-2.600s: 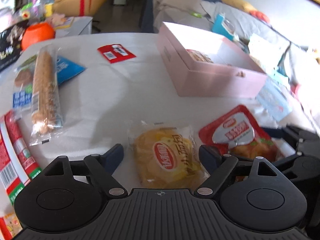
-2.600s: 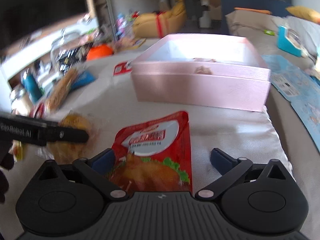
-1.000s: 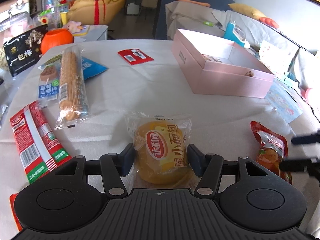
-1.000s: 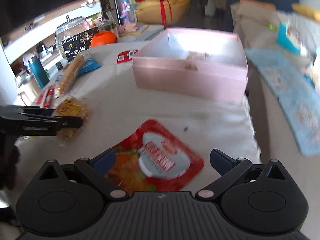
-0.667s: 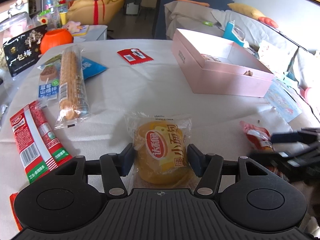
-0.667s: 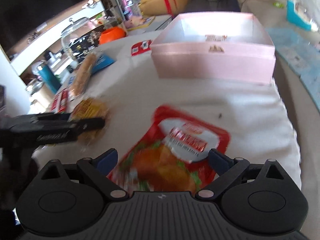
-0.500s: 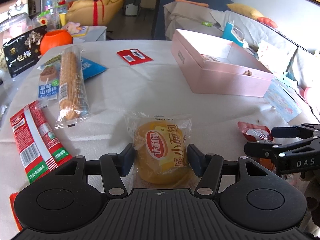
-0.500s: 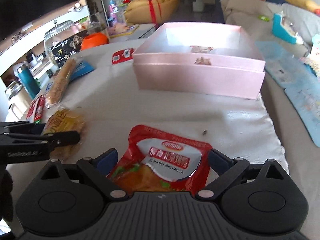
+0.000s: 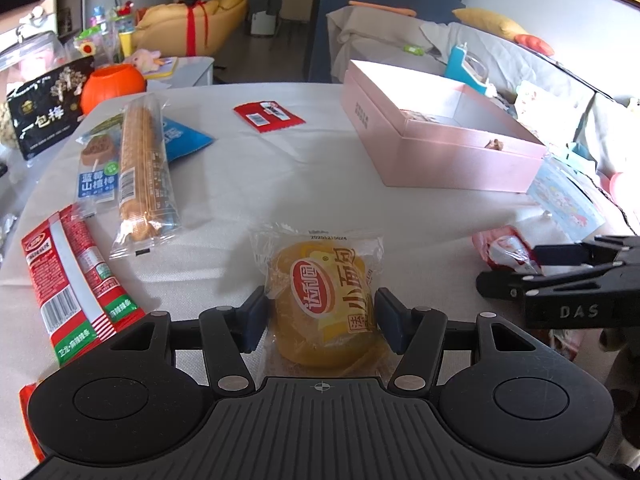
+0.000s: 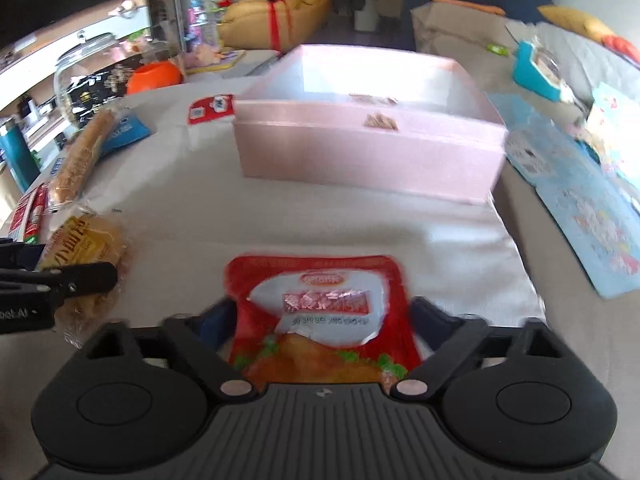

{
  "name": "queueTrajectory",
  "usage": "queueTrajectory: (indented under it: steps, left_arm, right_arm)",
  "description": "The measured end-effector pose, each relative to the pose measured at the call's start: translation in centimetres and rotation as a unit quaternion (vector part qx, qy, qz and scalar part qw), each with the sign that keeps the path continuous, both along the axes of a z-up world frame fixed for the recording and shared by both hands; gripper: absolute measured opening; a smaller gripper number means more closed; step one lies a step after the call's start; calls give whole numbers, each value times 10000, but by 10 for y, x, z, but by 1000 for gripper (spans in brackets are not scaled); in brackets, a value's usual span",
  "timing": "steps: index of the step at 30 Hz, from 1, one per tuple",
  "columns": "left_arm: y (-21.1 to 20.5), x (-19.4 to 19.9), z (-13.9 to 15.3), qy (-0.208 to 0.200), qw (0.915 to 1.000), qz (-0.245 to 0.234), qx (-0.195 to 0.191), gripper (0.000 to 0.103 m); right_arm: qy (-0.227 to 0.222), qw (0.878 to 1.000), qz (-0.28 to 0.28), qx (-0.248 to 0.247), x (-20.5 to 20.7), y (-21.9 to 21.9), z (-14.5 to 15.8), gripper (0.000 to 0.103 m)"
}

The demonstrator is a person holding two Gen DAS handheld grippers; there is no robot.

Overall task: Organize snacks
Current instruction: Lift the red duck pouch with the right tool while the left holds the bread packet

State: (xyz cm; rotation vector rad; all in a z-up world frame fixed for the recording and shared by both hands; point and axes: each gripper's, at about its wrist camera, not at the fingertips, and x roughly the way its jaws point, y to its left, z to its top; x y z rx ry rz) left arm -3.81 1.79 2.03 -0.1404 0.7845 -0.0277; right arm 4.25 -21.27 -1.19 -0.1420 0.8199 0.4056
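My right gripper (image 10: 320,320) was closing around the red pouch (image 10: 320,316) (box (image 10: 368,152) at twelve o'clock); left gripper (image 9: 320,316) stayed clenched on the bun (image 9: 324,304), both nearly liftable.

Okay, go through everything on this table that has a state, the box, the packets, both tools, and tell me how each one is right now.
Pink rectangular cardboard box: open, no lid on, nearly empty.
Yellow round bun in clear wrapper: sealed, lying on the white tablecloth, gripped by left tool.
Red foil chicken snack pouch: sealed, flat, between the jaws of right tool, which are closing.
Long biscuit stick packet: sealed, lying flat.
Red sausage packet: sealed, flat.
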Motion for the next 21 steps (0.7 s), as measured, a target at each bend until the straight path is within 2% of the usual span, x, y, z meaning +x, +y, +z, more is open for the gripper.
queueTrajectory:
  steps: [1, 2, 3, 6, 13, 17, 19, 21]
  left_arm:
    - [0, 0, 0, 1, 10000, -5, -3, 63]
    - [0, 0, 0, -1, 10000, -8, -2, 63]
    - [0, 0, 0, -4, 10000, -8, 1, 63]
    - [0, 0, 0, -6, 10000, -7, 1, 63]
    - [0, -1, 0, -15, 10000, -18, 18, 63]
    - [-1, -1, 0, -23, 10000, -16, 50, 63]
    - [-1, -1, 0, -21, 10000, -14, 50, 63]
    - [-1, -1, 0, -21, 10000, -14, 54, 63]
  right_arm:
    - [13, 10000, 74, 46, 2, 1, 2, 80]
    - [-39, 9999, 135, 77, 1, 2, 5, 74]
    - [-129, 9996, 217, 102, -1, 2, 10, 63]
    - [-191, 9985, 422, 276, -2, 0, 24, 41]
    - [-141, 9972, 384, 631, 6, -18, 40, 32]
    - [-359, 9971, 92, 668, 9, -38, 52, 32]
    - [-451, 9973, -132, 557, 14, -48, 55, 33]
    - [-446, 9977, -339, 382, 19, -56, 53, 43]
